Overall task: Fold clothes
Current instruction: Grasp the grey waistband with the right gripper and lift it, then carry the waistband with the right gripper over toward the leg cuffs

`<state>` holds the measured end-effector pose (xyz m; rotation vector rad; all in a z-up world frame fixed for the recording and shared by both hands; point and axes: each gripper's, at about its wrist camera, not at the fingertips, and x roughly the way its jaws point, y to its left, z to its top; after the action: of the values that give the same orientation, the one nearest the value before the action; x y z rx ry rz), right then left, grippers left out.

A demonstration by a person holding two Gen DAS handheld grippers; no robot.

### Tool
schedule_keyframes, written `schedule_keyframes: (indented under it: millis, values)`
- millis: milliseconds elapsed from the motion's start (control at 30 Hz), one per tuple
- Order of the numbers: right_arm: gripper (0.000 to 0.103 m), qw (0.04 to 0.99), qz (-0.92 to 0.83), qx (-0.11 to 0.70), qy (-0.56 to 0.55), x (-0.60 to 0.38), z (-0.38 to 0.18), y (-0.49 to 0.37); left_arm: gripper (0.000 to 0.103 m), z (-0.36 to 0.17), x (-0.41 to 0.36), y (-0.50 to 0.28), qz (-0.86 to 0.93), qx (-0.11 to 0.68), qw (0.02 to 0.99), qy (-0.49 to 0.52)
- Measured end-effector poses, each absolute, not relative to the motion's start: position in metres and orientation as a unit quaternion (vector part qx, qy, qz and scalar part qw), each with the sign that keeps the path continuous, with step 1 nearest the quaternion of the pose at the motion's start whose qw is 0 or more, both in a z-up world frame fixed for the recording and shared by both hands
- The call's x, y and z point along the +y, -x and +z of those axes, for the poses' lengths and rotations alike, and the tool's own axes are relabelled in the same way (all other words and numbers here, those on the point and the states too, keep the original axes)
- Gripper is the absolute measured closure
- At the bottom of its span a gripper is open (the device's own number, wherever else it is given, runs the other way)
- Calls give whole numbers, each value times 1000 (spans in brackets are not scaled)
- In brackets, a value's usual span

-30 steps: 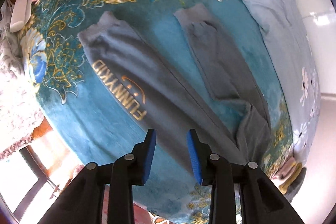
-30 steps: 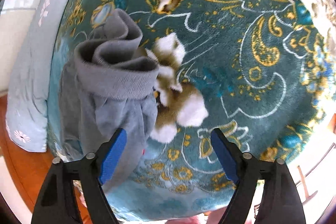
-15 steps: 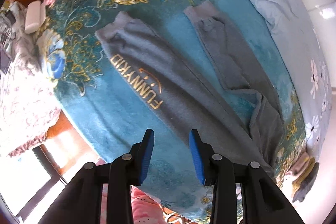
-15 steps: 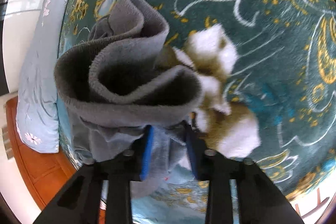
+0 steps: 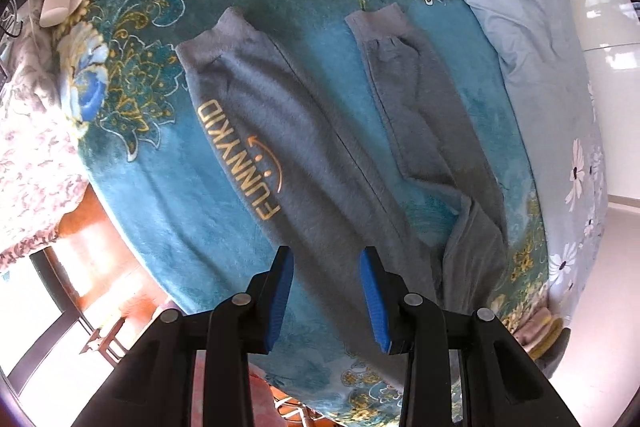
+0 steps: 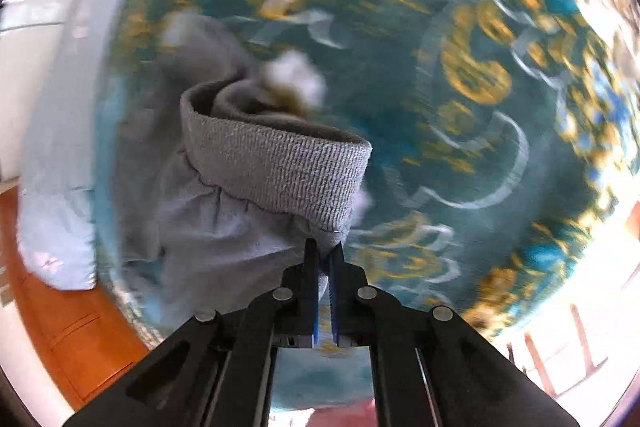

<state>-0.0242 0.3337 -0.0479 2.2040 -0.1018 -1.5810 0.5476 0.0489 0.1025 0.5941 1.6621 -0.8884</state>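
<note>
Right tongs [image 6: 325,259] are pinched nearly closed on the lower corner of the ribbed waistband [image 6: 276,171] of the grey sweatpants [image 5: 304,147]. It's a thin bite, only the tips are on fabric, and the right view is motion-blurred, so I judge the waist end is in the air and moving. Left tongs [image 5: 326,291] are partly open with nothing held, hovering over the upper part of the printed leg. Pants lie on the teal floral blanket [image 5: 168,195] on the bed, legs splayed in a V, the cuffs [image 5: 224,35] well apart. Risks: the corner grip slips out under the drag of heavy fleece. One-point hold lets the waistband twist and bunch. With the left not pinning anything, pulling the waist drags the whole garment instead of folding it, and the legs stay spread, so the fold comes out crooked.
</note>
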Motion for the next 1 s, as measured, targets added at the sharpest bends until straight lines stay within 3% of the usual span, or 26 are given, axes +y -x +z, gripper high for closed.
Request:
schedule_keyframes:
  millis: [300, 433, 533, 633, 733, 1000]
  values:
    - [89, 176, -613, -42, -769, 344, -18, 35, 64, 77, 21, -570, -358, 739, 529, -213]
    - [85, 169, -636, -85, -748, 343, 14, 60, 63, 64, -3, -576, -357, 750, 516, -206]
    - [63, 188, -640, -105, -738, 312, 26, 80, 59, 61, -23, -574, -369, 740, 519, -215]
    - [60, 217, -633, -118, -734, 282, 29, 95, 54, 61, -37, -564, -380, 719, 530, -240]
    - [56, 232, -615, -114, -745, 260, 11, 108, 54, 60, -40, -551, -379, 714, 531, -255]
    - [56, 255, -564, -89, -781, 213, -52, 138, 50, 80, -1, -521, -374, 654, 590, -290]
